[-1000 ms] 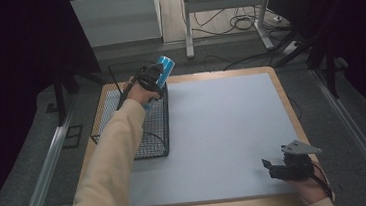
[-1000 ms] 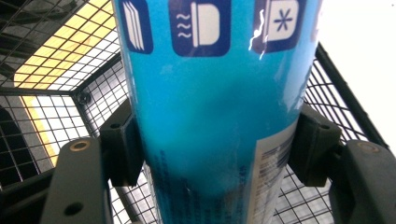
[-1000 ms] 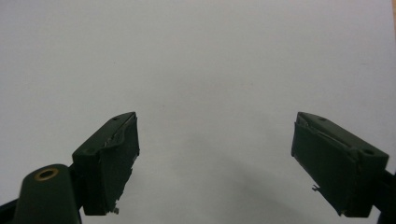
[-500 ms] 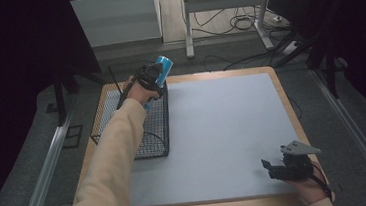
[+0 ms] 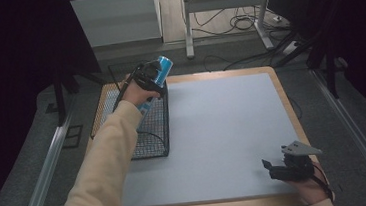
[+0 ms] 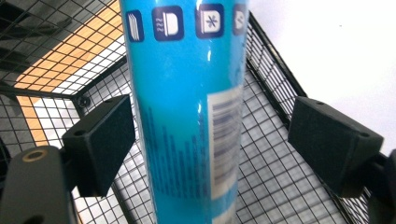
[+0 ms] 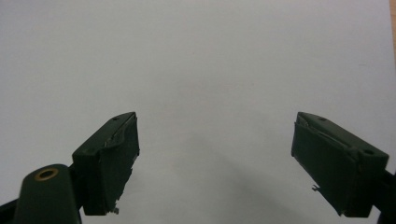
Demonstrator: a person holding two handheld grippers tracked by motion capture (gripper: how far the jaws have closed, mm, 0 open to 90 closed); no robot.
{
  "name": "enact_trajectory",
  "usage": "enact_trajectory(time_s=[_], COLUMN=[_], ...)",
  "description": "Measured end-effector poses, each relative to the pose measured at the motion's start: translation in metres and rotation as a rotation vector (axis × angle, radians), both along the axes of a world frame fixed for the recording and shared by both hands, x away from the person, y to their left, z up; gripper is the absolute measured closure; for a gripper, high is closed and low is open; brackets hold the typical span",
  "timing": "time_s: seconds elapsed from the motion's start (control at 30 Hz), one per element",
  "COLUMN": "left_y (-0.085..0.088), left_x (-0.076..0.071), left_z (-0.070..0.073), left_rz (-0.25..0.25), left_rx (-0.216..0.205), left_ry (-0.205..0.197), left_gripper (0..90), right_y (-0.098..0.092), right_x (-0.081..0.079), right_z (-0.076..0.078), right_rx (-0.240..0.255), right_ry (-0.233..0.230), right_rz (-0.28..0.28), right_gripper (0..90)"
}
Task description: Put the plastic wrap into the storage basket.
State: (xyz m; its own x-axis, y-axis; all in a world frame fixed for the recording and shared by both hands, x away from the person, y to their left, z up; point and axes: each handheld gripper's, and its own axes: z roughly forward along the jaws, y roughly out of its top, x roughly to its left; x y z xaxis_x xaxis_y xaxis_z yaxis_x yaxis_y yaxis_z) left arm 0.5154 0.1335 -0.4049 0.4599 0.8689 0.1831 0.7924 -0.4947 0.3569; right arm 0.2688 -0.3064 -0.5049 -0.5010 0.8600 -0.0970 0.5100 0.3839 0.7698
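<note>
Your left gripper (image 6: 212, 144) has just opened wide; its pads stand clear of the tall glossy blue cylindrical can (image 6: 187, 112) between them. The can sits upright in the black wire mesh basket (image 5: 151, 131) at the table's left edge, long axis vertical, top up. Release step looks done; next, lift straight out without tipping it. Right gripper (image 7: 215, 163) rests open, empty.

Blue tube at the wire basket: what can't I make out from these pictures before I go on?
- Blue tube: both ends cut off by the top and bottom edges in the left gripper view, so what it rests on is unseen.
- Its small print: blurred there.
- Wire basket floor, high view: partly hidden by the sleeve.
</note>
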Motion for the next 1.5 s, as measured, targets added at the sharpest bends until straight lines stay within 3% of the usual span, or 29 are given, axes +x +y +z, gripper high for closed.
enact_trajectory(time_s=[0.27, 0.37, 0.77, 0.87, 1.07, 1.23, 1.5], left_y=[0.007, 0.005, -0.006, -0.011, -0.024, -0.039, -0.070], left_x=[-0.020, -0.029, -0.078, -0.092, -0.121, -0.144, -0.188], left_z=[0.007, 0.007, 0.024, 0.026, 0.023, 0.017, -0.002], left_rz=[-0.021, -0.040, -0.137, -0.164, -0.207, -0.268, -0.397], left_rx=[-0.085, -0.098, -0.188, -0.228, -0.294, -0.320, -0.390], left_ry=[-0.045, -0.055, -0.126, -0.137, -0.165, -0.173, -0.176], left_gripper=[13.5, 12.9, 13.0, 13.2, 14.1, 14.6, 15.6], right_y=[0.001, 0.001, 0.006, 0.007, 0.008, 0.010, 0.015], right_x=[0.001, 0.001, 0.006, 0.006, 0.006, 0.004, 0.006], right_z=[-0.001, -0.001, 0.001, 0.001, 0.001, 0.003, 0.005], right_rx=[-0.001, 0.005, 0.017, 0.017, 0.014, 0.007, 0.000], right_ry=[0.005, 0.005, 0.002, 0.005, 0.000, -0.010, -0.020], right_rz=[-0.001, -0.003, 0.019, 0.023, 0.030, 0.024, 0.027], right_gripper=[15.5, 15.5, 15.5, 15.5, 15.5, 15.5, 15.5])
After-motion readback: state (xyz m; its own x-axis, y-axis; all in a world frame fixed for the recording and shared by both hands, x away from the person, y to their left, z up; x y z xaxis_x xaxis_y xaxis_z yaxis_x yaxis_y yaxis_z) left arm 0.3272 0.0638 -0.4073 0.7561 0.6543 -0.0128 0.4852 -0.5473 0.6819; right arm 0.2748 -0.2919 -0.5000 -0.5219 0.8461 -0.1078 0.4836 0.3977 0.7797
